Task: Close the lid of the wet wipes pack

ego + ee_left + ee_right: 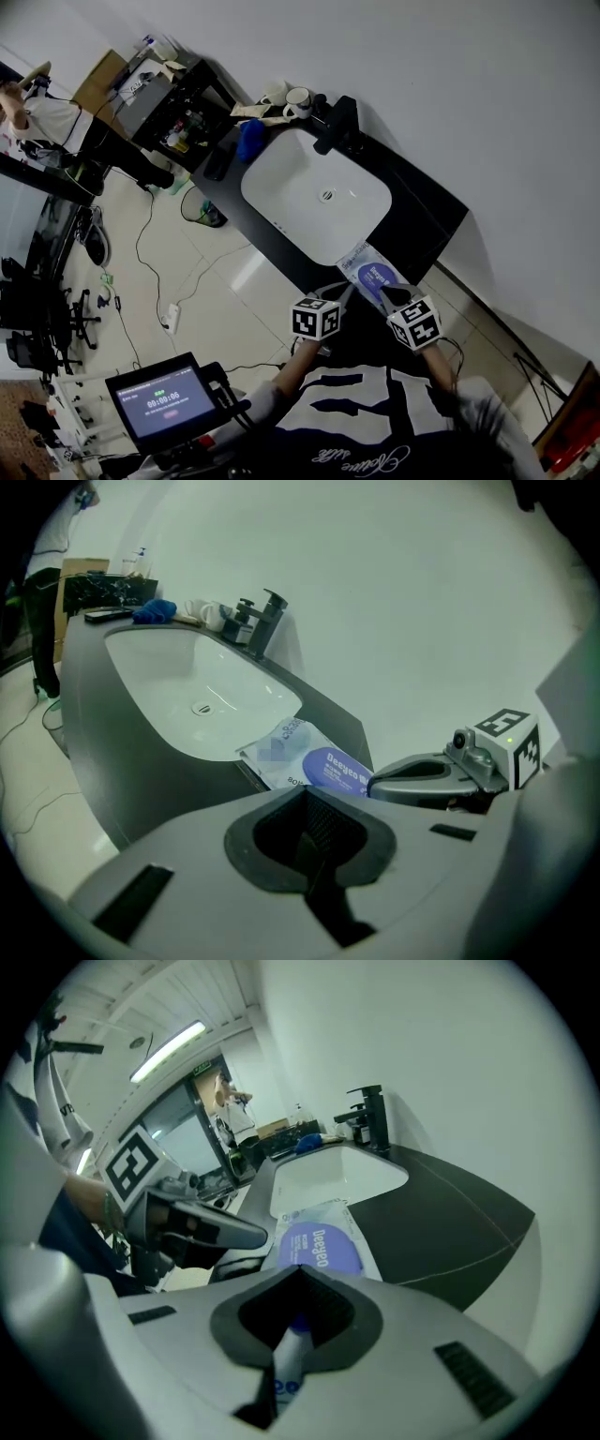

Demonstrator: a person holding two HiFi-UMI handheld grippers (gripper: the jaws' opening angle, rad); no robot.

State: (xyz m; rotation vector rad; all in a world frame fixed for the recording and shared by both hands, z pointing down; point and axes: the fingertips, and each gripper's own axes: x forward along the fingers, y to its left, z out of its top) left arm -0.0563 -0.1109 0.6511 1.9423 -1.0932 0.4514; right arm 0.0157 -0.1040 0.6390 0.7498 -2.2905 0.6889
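Observation:
The wet wipes pack (367, 272) lies on the dark counter (422, 220), just right of the white sink (314, 197), near the front edge. Its purple oval lid (336, 769) looks flat against the pack. My left gripper (340, 293) hovers at the pack's near left corner, jaws together and holding nothing; in its own view the left gripper (305, 796) points at the pack (291, 752). My right gripper (395, 296) is over the pack's near end. In its view the right gripper (300, 1274) has its jaws together, with the pack (319, 1237) right beneath them.
A black tap (336, 122) stands behind the sink, with two white cups (287, 97) and a blue cloth (249, 139) at the counter's far end. A tablet on a stand (164, 401) and a cable on the floor (150, 253) lie to the left. A person (42, 117) stands far off.

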